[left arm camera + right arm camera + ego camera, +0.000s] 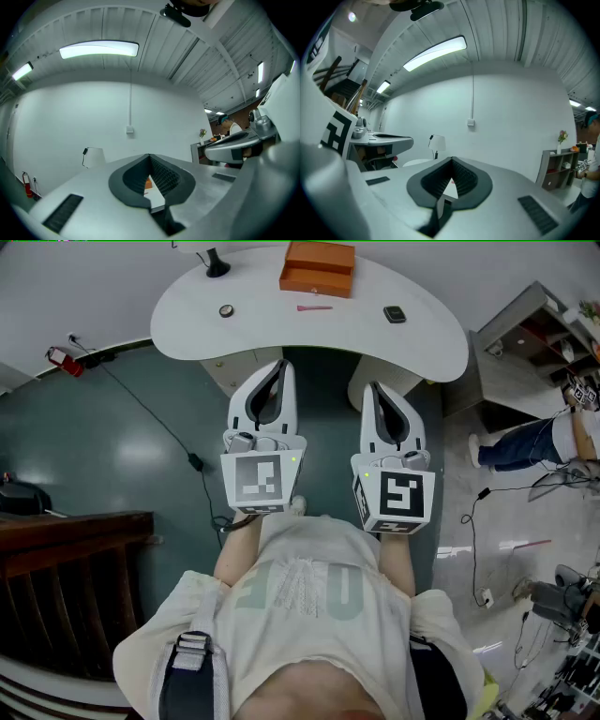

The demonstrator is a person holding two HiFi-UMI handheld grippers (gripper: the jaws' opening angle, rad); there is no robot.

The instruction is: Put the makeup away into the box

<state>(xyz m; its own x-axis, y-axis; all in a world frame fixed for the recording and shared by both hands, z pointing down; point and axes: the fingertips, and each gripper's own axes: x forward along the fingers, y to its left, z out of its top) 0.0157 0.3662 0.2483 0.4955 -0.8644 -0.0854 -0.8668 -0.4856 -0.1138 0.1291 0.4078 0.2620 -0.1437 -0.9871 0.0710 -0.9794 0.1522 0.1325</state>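
An orange box [317, 268] with its lid on stands at the far side of the white curved table [281, 334]. In front of it lie a thin pink stick [314, 307], a small round compact [226, 310] and a dark compact [395, 314]. My left gripper [282, 364] and right gripper [372, 387] are held level side by side, short of the table's near edge. Both are shut, tips meeting, with nothing between them. In the left gripper view, a bit of the orange box [147, 184] shows through the loop of the left gripper [149, 156]. The right gripper [452, 159] frames a patch of white table [450, 190].
A black lamp base [217, 263] stands at the table's back left. Dark wooden furniture [66, 549] is at the left, with a cable [150, 413] across the floor. A shelf [534, 334] and a standing person [534, 442] are at the right.
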